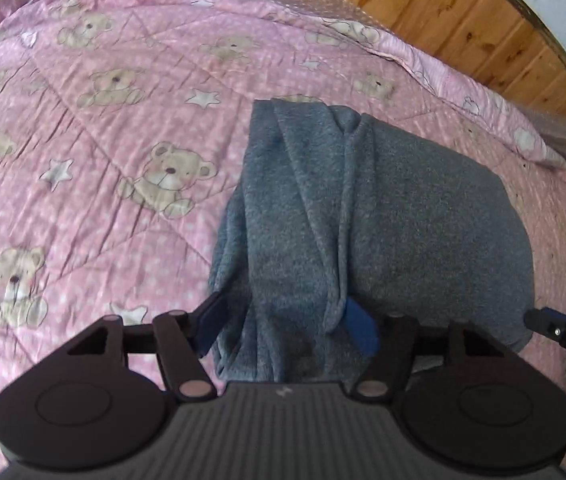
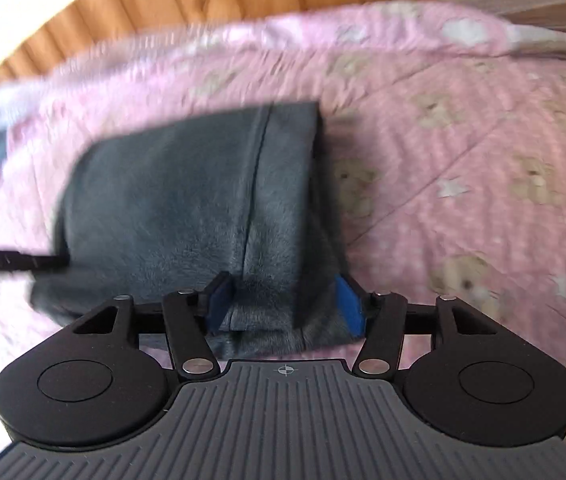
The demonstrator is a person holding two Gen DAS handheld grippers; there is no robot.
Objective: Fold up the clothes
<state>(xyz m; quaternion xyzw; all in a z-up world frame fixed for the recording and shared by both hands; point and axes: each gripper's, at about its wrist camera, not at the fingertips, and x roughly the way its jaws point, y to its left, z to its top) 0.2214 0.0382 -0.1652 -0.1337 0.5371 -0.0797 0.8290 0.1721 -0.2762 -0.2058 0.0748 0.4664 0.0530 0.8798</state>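
I see a pink quilt [image 1: 123,128] printed with teddy bears and stars, and wooden wall panelling [image 1: 463,20] behind it.
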